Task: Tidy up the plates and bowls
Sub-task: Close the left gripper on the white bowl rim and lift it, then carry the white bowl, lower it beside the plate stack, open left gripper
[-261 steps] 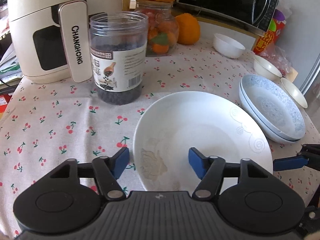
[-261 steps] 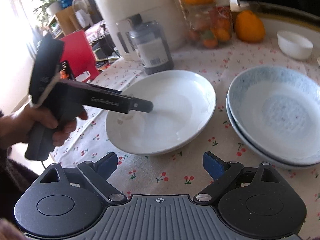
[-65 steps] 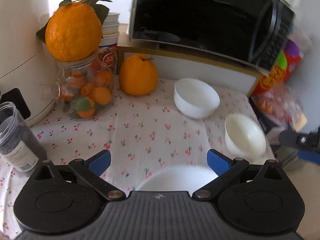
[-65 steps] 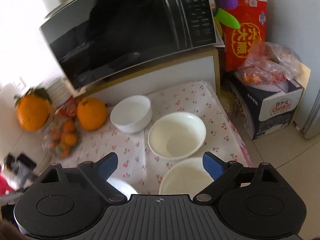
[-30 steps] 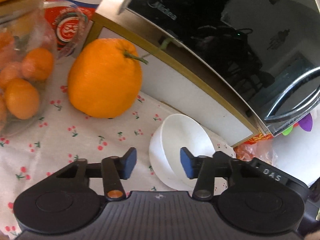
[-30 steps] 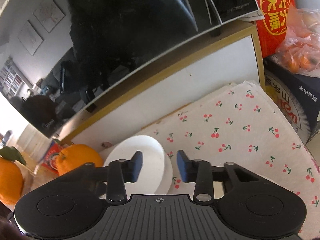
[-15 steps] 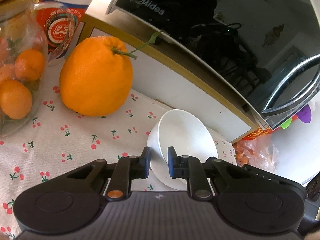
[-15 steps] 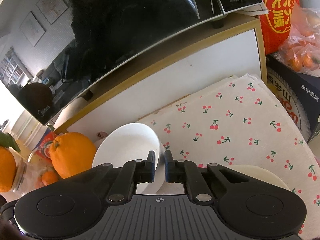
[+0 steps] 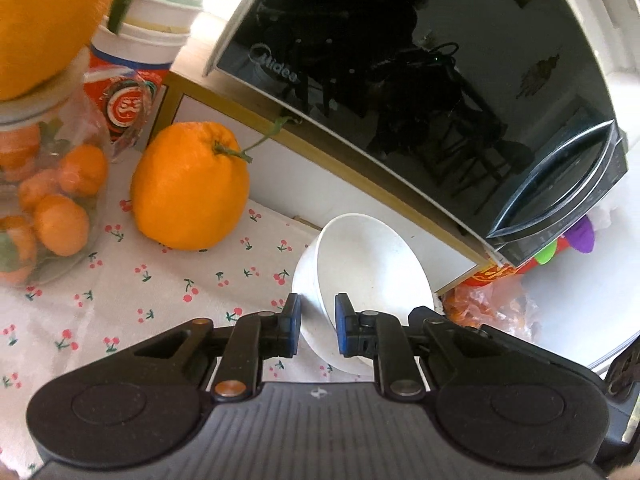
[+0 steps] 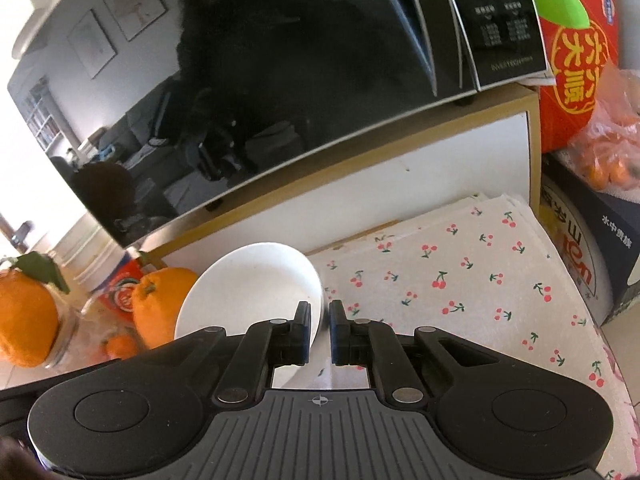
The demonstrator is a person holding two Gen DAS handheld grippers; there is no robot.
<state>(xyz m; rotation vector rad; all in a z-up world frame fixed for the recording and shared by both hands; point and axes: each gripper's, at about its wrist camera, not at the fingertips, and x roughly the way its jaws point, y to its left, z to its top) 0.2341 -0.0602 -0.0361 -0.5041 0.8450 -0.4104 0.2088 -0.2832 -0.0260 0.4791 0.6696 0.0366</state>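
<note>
With both clamped: L tongs [image 9: 316, 324] & R tongs [image 10: 320, 332] pinch white bowl [image 9: 368, 264] rim.

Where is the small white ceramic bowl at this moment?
In both wrist views the small white ceramic bowl sits low at centre, tilted over the cherry-print tablecloth, its rim pinched by the left tool and right tool, right of the large orange.

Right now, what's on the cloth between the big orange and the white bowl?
Nothing: in the left wrist view only bare cherry-print tablecloth lies between the big orange and the white bowl.
</note>
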